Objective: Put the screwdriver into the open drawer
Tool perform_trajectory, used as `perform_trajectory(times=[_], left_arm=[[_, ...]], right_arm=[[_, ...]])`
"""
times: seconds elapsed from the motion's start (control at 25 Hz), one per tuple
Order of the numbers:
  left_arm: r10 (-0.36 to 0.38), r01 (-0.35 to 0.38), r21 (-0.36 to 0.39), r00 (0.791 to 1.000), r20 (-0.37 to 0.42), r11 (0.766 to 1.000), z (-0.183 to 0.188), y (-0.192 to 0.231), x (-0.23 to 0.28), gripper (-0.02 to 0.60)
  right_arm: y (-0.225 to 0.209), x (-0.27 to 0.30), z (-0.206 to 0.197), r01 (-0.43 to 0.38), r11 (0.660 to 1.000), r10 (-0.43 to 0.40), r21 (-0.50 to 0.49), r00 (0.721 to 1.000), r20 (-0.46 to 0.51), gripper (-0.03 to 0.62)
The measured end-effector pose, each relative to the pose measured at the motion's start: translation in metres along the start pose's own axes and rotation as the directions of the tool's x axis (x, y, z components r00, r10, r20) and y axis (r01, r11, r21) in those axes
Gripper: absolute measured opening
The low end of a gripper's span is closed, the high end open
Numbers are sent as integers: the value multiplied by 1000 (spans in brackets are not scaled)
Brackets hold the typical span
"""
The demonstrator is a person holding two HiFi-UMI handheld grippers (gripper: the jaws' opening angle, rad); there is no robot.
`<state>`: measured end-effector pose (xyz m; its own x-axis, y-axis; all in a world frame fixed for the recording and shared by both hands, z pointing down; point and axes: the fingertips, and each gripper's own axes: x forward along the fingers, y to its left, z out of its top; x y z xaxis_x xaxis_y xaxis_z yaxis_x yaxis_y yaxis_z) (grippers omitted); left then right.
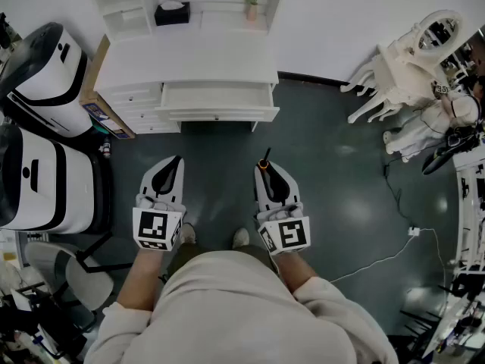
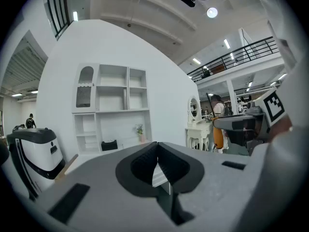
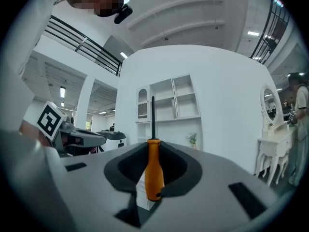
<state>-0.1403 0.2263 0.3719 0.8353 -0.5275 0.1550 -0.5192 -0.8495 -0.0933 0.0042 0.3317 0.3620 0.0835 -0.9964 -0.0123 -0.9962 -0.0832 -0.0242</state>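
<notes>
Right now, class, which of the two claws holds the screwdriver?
The right claw: its jaws are closed on the orange handle of the screwdriver, shaft sticking out past the tips. The left claw is shut on nothing.

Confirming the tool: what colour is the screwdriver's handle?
Orange; the screwdriver shows best in the right gripper view.

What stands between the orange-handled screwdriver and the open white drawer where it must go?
Nothing visible does. The right gripper holds the orange-handled screwdriver in front of the open white drawer, and only bare dark grey floor lies between them.
</notes>
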Motion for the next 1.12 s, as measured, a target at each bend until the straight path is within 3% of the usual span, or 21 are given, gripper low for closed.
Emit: perform_trajectory(times=[0.72,1.12], left_arm=[[4,-4,2,1000,-12,1000,-3,-7,9,5],[71,-71,5,997,-21,997,-3,-30,17,5]], right_arm=[[-12,-1,-1,0,1000,0,0,1000,12,75],[-39,-8,-6,-63,998,63,3,998,12,75]])
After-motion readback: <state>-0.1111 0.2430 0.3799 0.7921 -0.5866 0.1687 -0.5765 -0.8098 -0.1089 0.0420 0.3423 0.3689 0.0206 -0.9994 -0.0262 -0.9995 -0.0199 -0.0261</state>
